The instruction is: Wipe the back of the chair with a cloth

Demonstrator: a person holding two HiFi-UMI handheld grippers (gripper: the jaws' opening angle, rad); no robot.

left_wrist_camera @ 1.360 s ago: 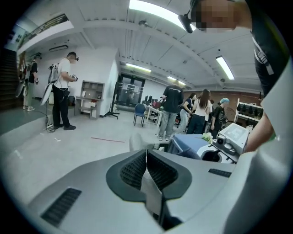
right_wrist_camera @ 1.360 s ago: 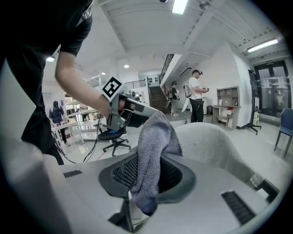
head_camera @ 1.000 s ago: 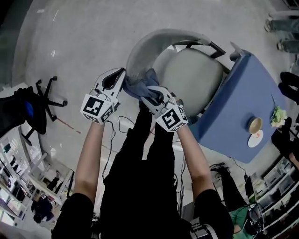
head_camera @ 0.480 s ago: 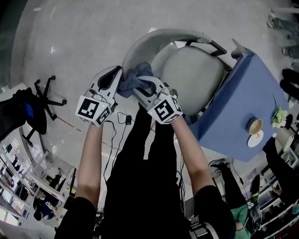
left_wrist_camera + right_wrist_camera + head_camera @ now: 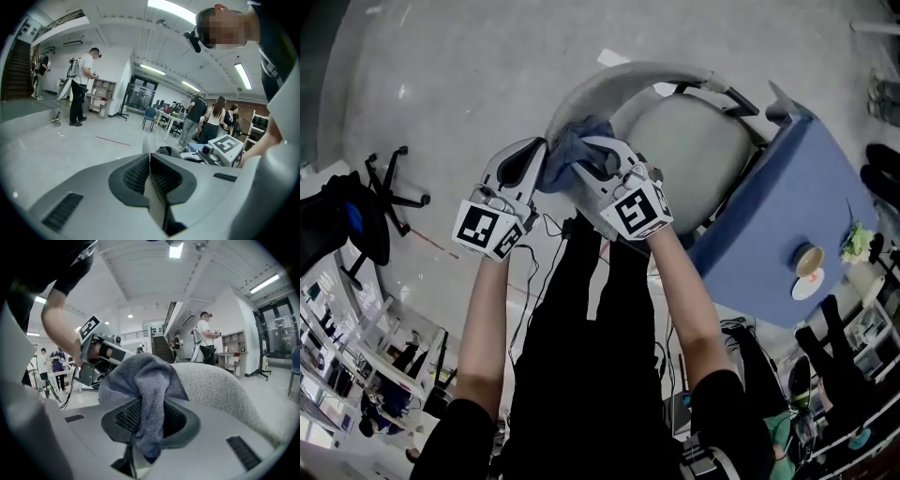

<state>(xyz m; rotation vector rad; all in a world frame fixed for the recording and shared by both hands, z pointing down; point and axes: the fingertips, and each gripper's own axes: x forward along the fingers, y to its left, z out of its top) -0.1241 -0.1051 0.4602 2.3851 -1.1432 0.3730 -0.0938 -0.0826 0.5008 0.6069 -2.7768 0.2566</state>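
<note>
The cloth (image 5: 140, 376) is a soft grey-blue terry rag. It looks light and limp, with no stiffness of its own, so it will likely sag and bunch wherever you do not back it. Your right gripper (image 5: 592, 157) has its jaws closed on a gathered fold of it. In the right gripper view the fold runs down between the ribbed pads, while the rest heaps up over the jaw tips toward 12 o'clock. That is a sound place to hold: a thick bunch, not a thin edge, which I judge less apt to slip out under drag.

The heap lies against the rounded grey fabric of the chair back (image 5: 614, 80), which in the right gripper view rises at about 2 o'clock from the jaws. In the head view the cloth sits at the left end of the back's arc, roughly 9 o'clock from the seat (image 5: 684, 150). Your left gripper (image 5: 534, 152) stands just beside the cloth at its 9 o'clock, jaws pressed together on nothing; whether it touches the cloth I cannot tell. The woven upholstery will probably grip the terry, so expect some tug on the fold.
</note>
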